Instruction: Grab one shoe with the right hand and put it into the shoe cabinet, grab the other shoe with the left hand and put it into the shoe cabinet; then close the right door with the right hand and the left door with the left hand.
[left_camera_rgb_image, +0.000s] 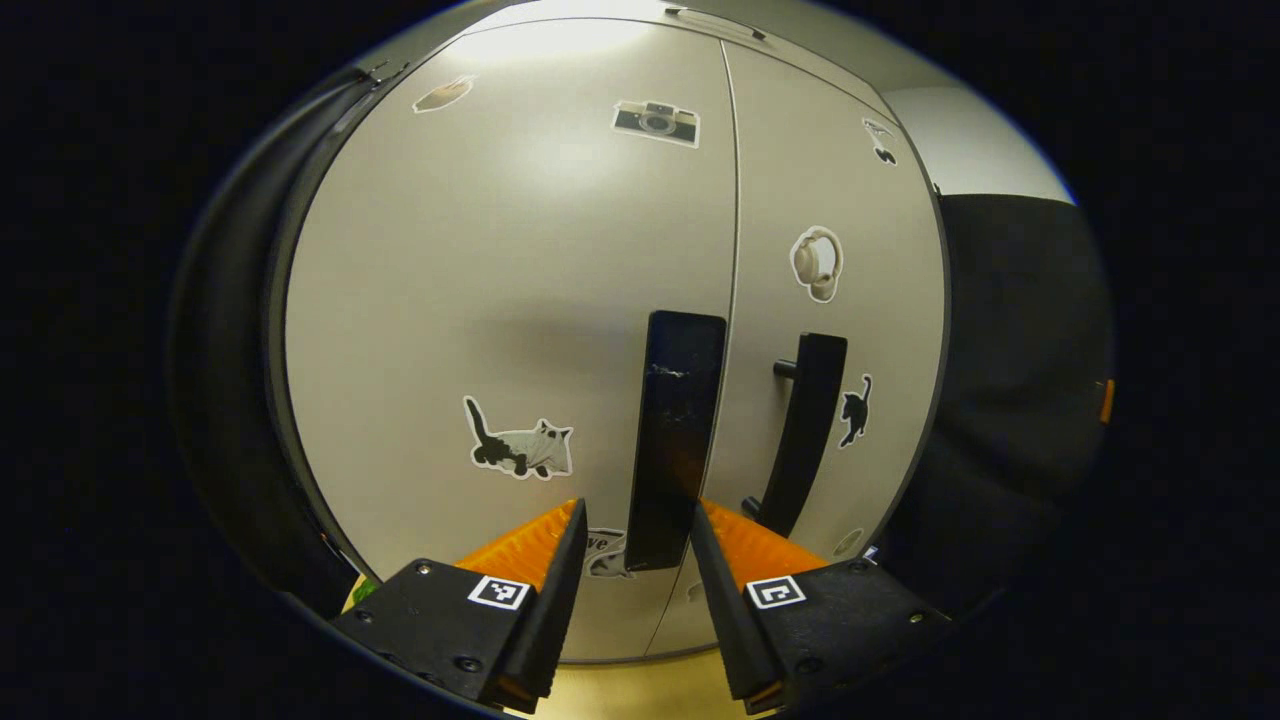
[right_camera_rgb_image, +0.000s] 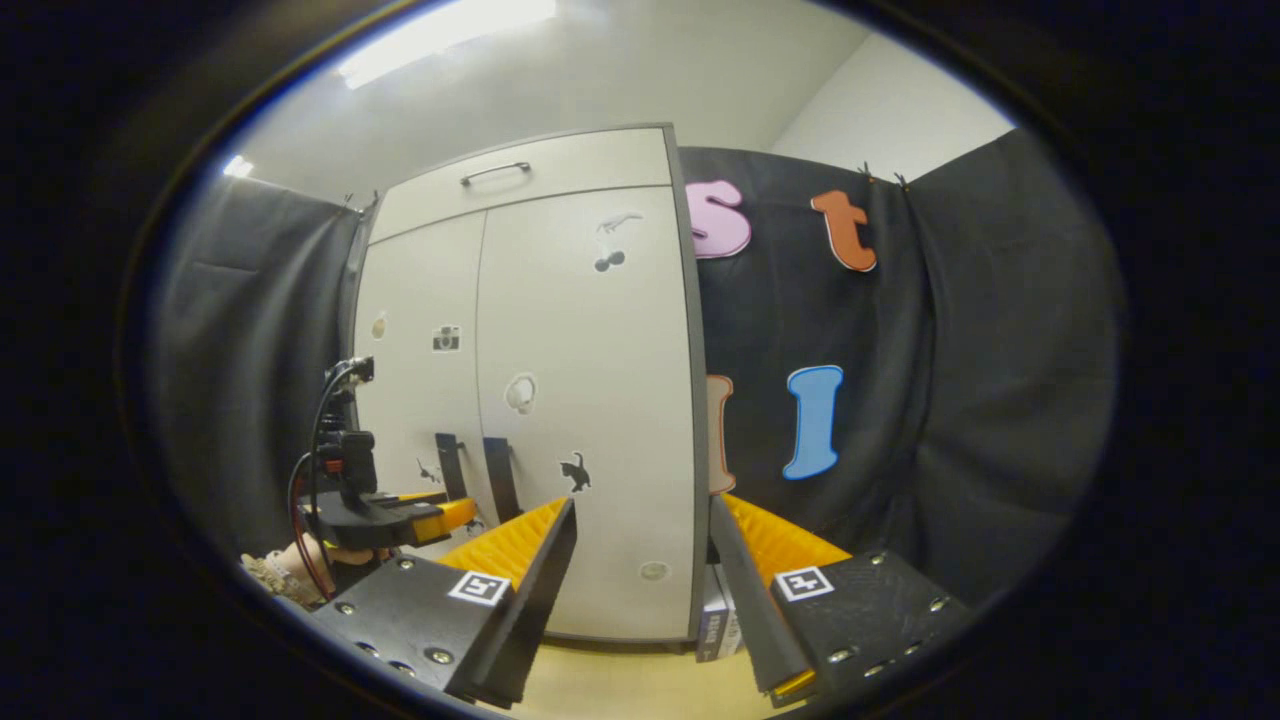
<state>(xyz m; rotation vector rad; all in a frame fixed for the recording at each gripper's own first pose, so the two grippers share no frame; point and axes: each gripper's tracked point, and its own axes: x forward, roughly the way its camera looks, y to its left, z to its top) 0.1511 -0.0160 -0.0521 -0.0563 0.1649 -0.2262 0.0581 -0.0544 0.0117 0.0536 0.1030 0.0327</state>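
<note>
The grey shoe cabinet (left_camera_rgb_image: 500, 300) fills the left gripper view, and both of its doors stand closed, meeting at a thin seam. My left gripper (left_camera_rgb_image: 637, 520) is open right at the cabinet front, with the lower end of the left door's black handle (left_camera_rgb_image: 675, 430) between its fingers. The right door's handle (left_camera_rgb_image: 805, 430) stands just to the right. In the right gripper view the cabinet (right_camera_rgb_image: 590, 350) is farther off. My right gripper (right_camera_rgb_image: 640, 515) hangs open and holds nothing. The left gripper (right_camera_rgb_image: 440, 515) shows by the handles (right_camera_rgb_image: 450, 465), held by a hand (right_camera_rgb_image: 320, 555).
A drawer with a metal handle (right_camera_rgb_image: 495, 172) tops the cabinet. Black cloth walls hang on both sides. A small box (right_camera_rgb_image: 715, 615) stands on the yellowish floor (right_camera_rgb_image: 620, 680) against the cabinet's right side. Stickers dot both doors.
</note>
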